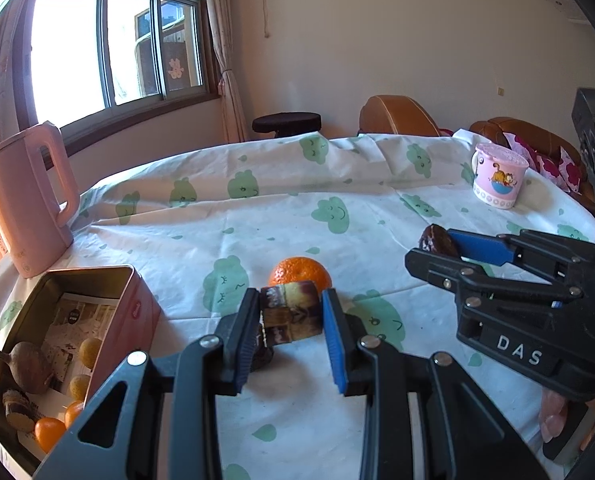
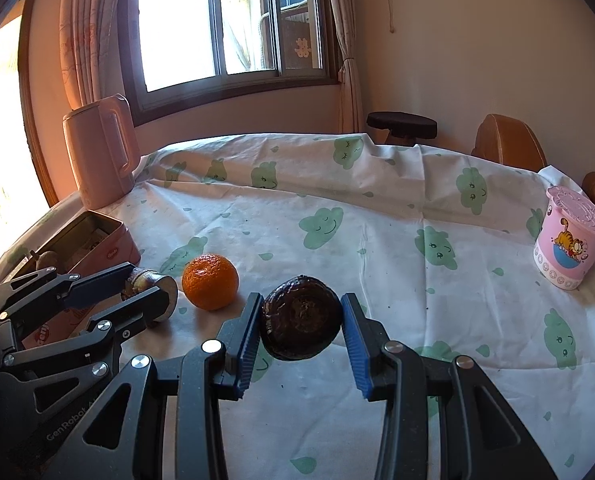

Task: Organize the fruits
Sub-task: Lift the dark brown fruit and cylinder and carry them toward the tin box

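Note:
My left gripper is shut on a short brown cylindrical piece with a pale cut end, held just above the tablecloth; it also shows in the right wrist view. An orange sits on the cloth right behind it, also in the right wrist view. My right gripper is shut on a dark brown round fruit, raised over the cloth; in the left wrist view the fruit peeks past the gripper. An open pink tin at the left holds several fruits.
A pink kettle stands behind the tin. A pink cartoon cup with a lid stands at the far right. The table carries a white cloth with green clouds. Brown chairs and a dark stool stand beyond the far edge.

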Tool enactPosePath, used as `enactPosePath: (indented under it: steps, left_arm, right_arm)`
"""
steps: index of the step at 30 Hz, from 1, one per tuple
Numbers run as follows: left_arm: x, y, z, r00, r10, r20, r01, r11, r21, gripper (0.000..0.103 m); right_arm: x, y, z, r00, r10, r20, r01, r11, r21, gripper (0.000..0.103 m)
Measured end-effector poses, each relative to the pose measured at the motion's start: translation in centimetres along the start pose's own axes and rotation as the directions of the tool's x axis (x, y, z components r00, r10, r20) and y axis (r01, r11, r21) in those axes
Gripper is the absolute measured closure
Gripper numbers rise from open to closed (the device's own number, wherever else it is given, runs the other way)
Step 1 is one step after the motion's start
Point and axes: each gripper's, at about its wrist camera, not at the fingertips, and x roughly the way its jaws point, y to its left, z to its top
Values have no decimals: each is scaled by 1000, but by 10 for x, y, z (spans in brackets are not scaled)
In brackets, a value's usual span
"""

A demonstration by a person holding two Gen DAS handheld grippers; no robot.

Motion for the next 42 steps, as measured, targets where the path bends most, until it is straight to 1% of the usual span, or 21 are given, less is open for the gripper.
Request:
enactPosePath:
  steps: [8,25,42]
  left_arm:
    - [-6,2,0,999,13,36,-12,1000,-10,70]
    - [-16,7,-1,996,22,87,-19,999,-34,70]
    - [-31,11,-4,986,32,164,-23,998,-58,70]
  right_arm:
    - [-6,0,-1,1000,2,30,-2,1000,-1,61]
    - [-16,0,-2,996,-1,86,1,1000,-2,61]
    - [-31,3,-5,986,-11,165,13,1000,-11,61]
